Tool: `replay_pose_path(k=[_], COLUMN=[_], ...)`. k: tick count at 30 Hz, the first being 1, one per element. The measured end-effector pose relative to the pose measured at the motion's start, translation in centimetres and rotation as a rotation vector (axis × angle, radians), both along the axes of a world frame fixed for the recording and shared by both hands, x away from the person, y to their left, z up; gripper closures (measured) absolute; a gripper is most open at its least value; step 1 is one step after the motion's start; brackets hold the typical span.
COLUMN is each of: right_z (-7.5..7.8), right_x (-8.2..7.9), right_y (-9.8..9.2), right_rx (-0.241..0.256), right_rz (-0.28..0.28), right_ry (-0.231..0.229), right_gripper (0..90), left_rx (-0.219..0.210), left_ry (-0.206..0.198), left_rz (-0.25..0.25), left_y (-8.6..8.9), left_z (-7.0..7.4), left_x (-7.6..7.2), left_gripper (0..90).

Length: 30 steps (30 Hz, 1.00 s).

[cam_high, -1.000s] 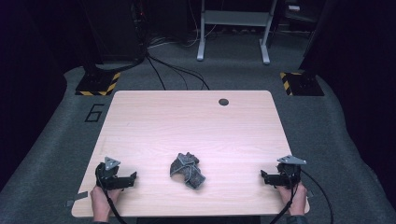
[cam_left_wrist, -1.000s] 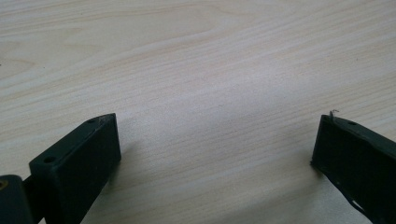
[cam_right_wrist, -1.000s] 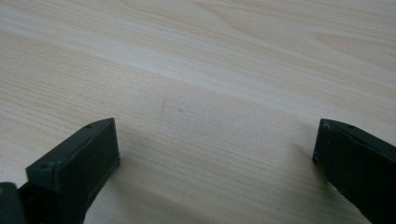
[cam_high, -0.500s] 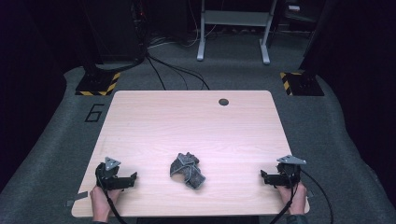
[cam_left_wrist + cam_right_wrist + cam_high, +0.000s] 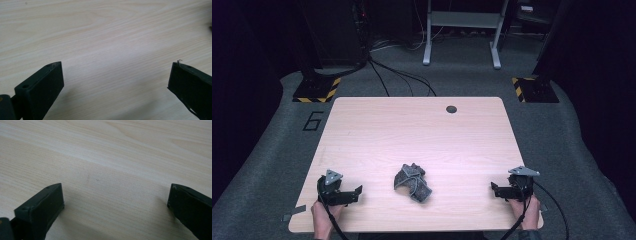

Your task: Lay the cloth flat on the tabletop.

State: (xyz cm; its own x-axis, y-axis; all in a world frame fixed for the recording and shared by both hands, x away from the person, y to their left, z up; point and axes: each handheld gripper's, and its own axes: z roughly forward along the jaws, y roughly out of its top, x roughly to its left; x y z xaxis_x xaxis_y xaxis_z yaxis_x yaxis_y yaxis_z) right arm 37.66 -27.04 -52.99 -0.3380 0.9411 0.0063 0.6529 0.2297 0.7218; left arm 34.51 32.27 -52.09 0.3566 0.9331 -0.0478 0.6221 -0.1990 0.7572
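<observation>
In the left gripper view the left gripper (image 5: 116,75) has its two black jaws spread wide, with bare pale wood grain between them and nothing held. The right gripper view shows the same for the right gripper (image 5: 116,196): jaws wide apart over bare wood, gripping nothing.

From the high view, the left gripper (image 5: 353,192) sits low over the near left part of the table (image 5: 412,130), its jaws pointing toward the table's middle, the person's left hand (image 5: 323,216) behind it at the near edge. The right gripper (image 5: 495,190) mirrors it at the near right, jaws pointing inward, with the right hand (image 5: 527,210) behind it.

Between the two, well apart from each, lies a crumpled grey cloth (image 5: 412,182) on the near middle of the table. Its long axis runs diagonally, from a bunched, knotted end farther from the person and to the left down to a flatter end nearer and to the right. It is dark grey with lighter edges or seams showing in the folds; finer detail is too small to tell.

A small dark round hole (image 5: 451,109) sits near the far edge of the table.
</observation>
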Motion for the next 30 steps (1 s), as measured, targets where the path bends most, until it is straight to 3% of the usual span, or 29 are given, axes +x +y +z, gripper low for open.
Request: replay_pose_path(k=[3,7,12,18,30], right_z=[0.0,0.0,0.0,0.0,0.0], right_x=[0.0,0.0,0.0,0.0,0.0], right_y=[0.0,0.0,0.0,0.0,0.0], right_rx=[-0.005,-0.005,-0.005,-0.006,-0.005], right_rz=[0.003,0.003,0.003,0.003,0.002], right_ry=[0.001,0.001,0.001,0.001,0.001], right_gripper=[0.1,0.1,0.1,0.1,0.1], left_rx=[-0.013,0.012,0.012,0.009,0.007], left_ry=[-0.010,-0.011,-0.027,-0.030,-0.011], left_rz=[-0.038,-0.078,-0.129,-0.162,-0.279], left_y=[-0.9,-2.2,-3.5,-4.9,-9.0], left_z=[0.9,1.7,2.6,3.1,4.0], left_x=[-0.1,-0.1,0.0,0.3,1.1], left_gripper=[0.0,0.0,0.0,0.0,0.0])
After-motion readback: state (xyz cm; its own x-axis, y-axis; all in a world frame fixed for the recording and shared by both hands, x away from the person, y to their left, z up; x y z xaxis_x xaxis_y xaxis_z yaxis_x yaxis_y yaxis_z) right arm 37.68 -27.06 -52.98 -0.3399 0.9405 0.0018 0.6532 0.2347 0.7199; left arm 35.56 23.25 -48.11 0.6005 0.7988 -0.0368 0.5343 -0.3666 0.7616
